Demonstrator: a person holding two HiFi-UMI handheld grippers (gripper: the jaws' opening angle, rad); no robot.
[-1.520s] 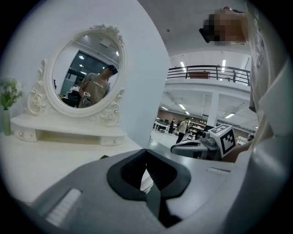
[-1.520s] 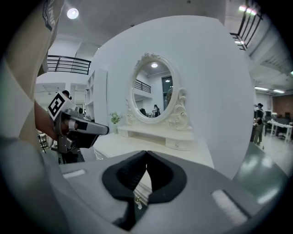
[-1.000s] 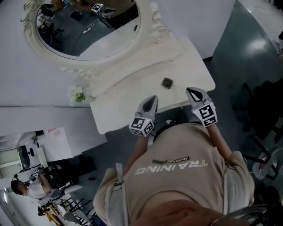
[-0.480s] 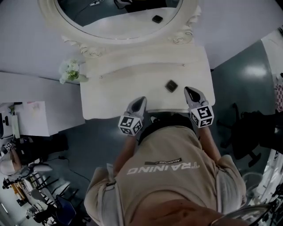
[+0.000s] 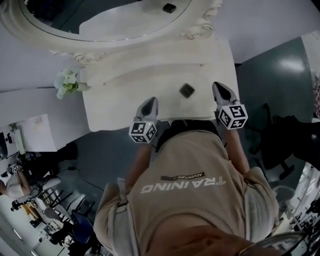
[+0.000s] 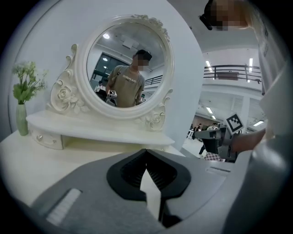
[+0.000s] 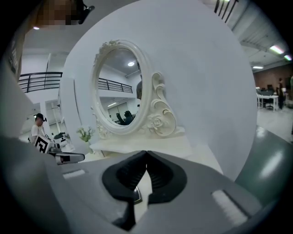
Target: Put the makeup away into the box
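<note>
Currently, left gripper (image 5: 149,104) and right gripper (image 5: 219,89) fingers press together, empty; unopened, they might shove the small dark square compact (image 5: 187,90) at right's nine o'clock.

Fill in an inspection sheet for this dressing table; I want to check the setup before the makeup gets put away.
Surface: white table under an oval mirror.
Job's things: one dark compact lying on the table, nearer the right gripper; no box seen.
Clutter: flower vase at the table's left end.
Grippers: left gripper and right gripper both shut, empty, at the table's near edge.
Cables: nothing seen.
Surroundings: grey floor, dark chair at right.
</note>
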